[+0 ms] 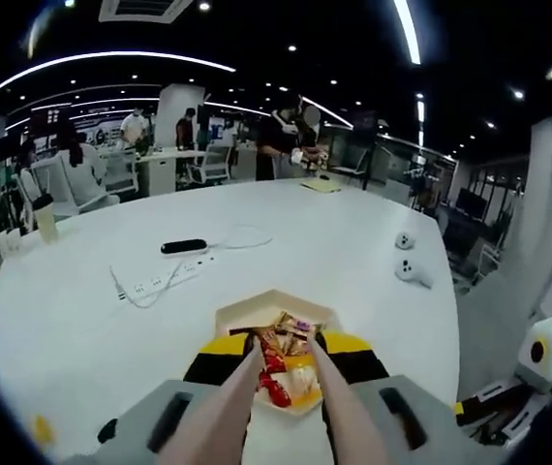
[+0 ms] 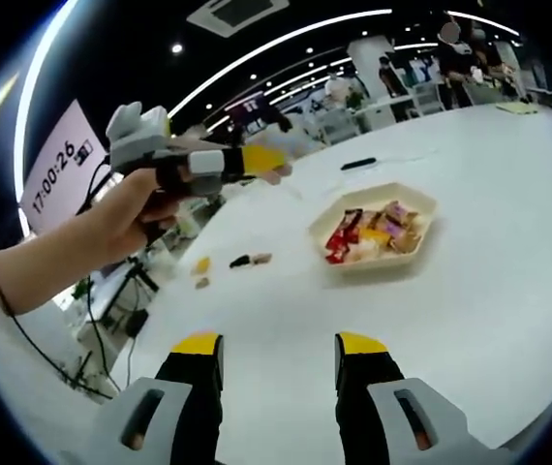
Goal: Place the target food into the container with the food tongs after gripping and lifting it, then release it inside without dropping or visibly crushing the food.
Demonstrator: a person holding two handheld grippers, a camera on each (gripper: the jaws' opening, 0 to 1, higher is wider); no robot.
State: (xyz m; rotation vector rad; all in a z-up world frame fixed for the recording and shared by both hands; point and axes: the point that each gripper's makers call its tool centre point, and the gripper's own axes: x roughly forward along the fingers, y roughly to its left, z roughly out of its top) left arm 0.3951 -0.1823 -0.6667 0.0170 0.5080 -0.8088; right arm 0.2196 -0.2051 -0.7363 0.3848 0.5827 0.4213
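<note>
A beige hexagonal container (image 1: 257, 312) (image 2: 414, 203) on the white table holds several wrapped snacks (image 1: 286, 334) (image 2: 373, 232). My left gripper (image 1: 286, 345) is shut on the food tongs (image 1: 230, 407), whose two pale arms reach forward over the container. Their tips sit among the snacks, with a red wrapper (image 1: 274, 386) between the arms; whether they pinch a snack I cannot tell. In the right gripper view a hand holds the left gripper (image 2: 194, 165) high at the left. My right gripper (image 2: 279, 349) stands open over bare table. Small loose foods (image 2: 201, 263) (image 2: 250, 260) lie left of the container.
A white power strip (image 1: 160, 283), a black device (image 1: 184, 247) and two white controllers (image 1: 404, 240) (image 1: 414, 273) lie farther back. A cup (image 1: 44, 218) stands at the left edge. People and chairs are beyond the table. A yellow bit (image 1: 42, 426) lies near left.
</note>
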